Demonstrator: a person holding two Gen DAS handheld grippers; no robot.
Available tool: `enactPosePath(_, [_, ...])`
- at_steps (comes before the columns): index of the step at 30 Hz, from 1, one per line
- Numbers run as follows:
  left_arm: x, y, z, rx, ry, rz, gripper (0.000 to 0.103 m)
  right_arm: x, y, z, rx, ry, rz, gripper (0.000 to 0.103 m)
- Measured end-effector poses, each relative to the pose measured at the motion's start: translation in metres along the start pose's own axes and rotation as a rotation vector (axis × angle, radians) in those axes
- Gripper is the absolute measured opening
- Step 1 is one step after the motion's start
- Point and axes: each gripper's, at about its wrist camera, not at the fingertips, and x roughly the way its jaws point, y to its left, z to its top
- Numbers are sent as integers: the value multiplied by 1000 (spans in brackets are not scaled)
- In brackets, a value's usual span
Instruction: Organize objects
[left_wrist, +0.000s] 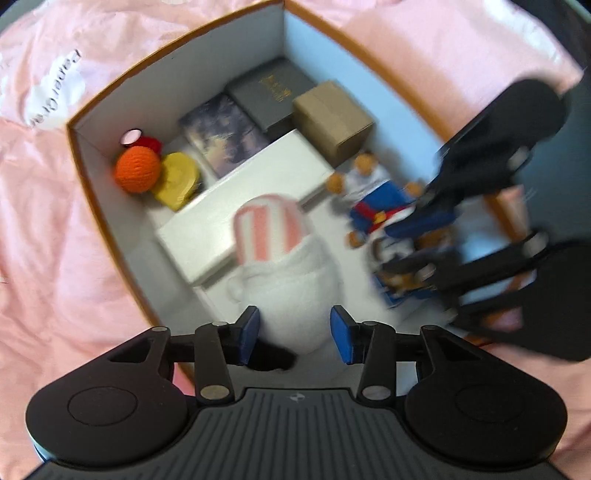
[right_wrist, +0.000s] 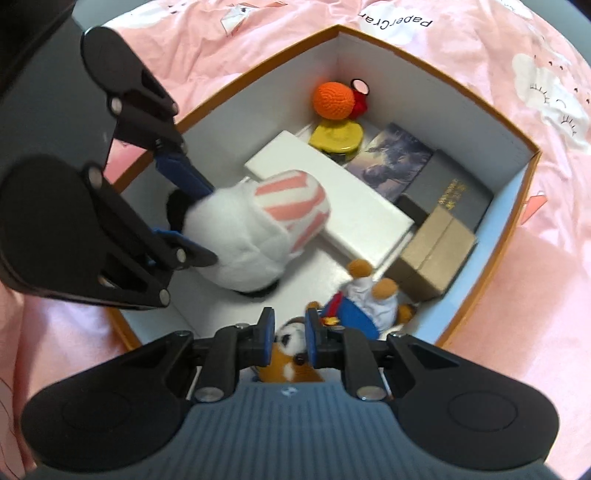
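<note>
An orange-rimmed box (left_wrist: 110, 206) (right_wrist: 524, 192) with white walls holds the objects. A white plush with pink-striped top (left_wrist: 284, 258) (right_wrist: 255, 229) sits in it, partly over a flat white box (left_wrist: 236, 199) (right_wrist: 354, 206). My left gripper (left_wrist: 294, 334) has its blue pads apart on either side of the plush; it also shows in the right wrist view (right_wrist: 195, 225). My right gripper (right_wrist: 290, 338) is shut on a small orange and white plush (right_wrist: 291, 354), low in the box by a bear doll in blue (right_wrist: 362, 306) (left_wrist: 373, 192). It shows blurred in the left wrist view (left_wrist: 399, 243).
Also in the box: an orange knitted ball (left_wrist: 136, 170) (right_wrist: 334, 99), a red toy (right_wrist: 360, 96), a yellow item (left_wrist: 177, 181) (right_wrist: 336, 136), a picture book (left_wrist: 225, 136) (right_wrist: 395, 162), a dark box (left_wrist: 273, 92) (right_wrist: 447, 195) and a brown carton (left_wrist: 336, 122) (right_wrist: 436, 251). Pink bedding (left_wrist: 44, 221) surrounds it.
</note>
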Motion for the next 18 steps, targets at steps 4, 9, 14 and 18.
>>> enactPosePath(4, [-6,7,4,-72,-33,-175,43,11,6,2,-11,-1,1,17])
enactPosePath(9, [-6,10,5,-66,-59,-99,43,10,6,0,-15,1,-14,17])
enactPosePath(14, [-14,9,-1,53,-52,12,38,5,12,3,-4,-41,50,19])
enactPosePath(18, [-21,19,-8,112,-87,64,36,10,24,14,18,-84,95,27])
